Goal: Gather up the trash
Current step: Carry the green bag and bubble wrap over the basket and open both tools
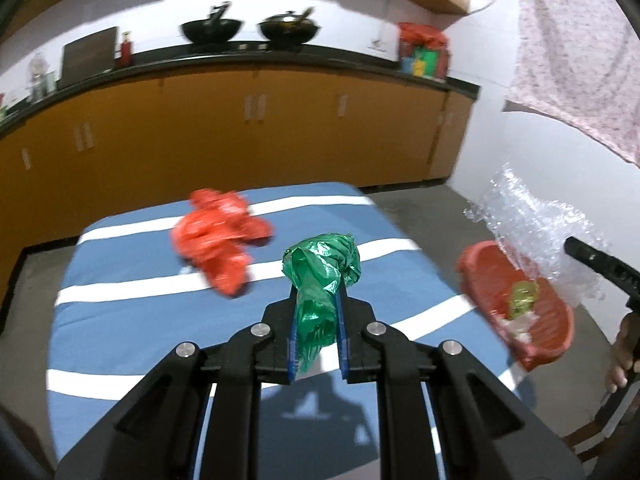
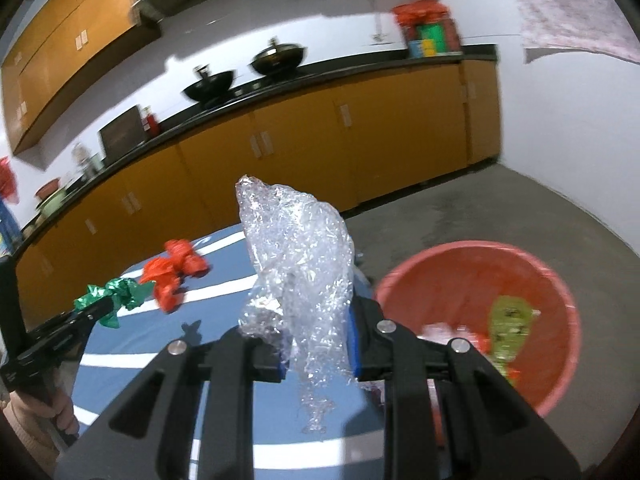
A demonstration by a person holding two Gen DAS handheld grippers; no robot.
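Note:
My left gripper [image 1: 318,308] is shut on a crumpled green plastic bag [image 1: 320,272] and holds it above the blue striped table [image 1: 120,320]. It also shows in the right wrist view [image 2: 116,300]. My right gripper [image 2: 316,328] is shut on a crumpled clear plastic wrap [image 2: 298,256], held above the table's right edge, left of the red bin [image 2: 560,344]. The wrap [image 1: 532,228] hangs over the bin [image 1: 480,272] in the left wrist view. A crumpled red plastic bag [image 1: 220,240] lies on the table beyond the green one, and shows in the right wrist view [image 2: 172,276].
The red bin stands on the grey floor [image 2: 500,208] right of the table and holds a green wrapper [image 2: 508,328] and scraps. Orange cabinets [image 1: 200,128] with a black counter and two woks [image 1: 212,30] run along the back. A pink cloth [image 1: 580,60] hangs at the right.

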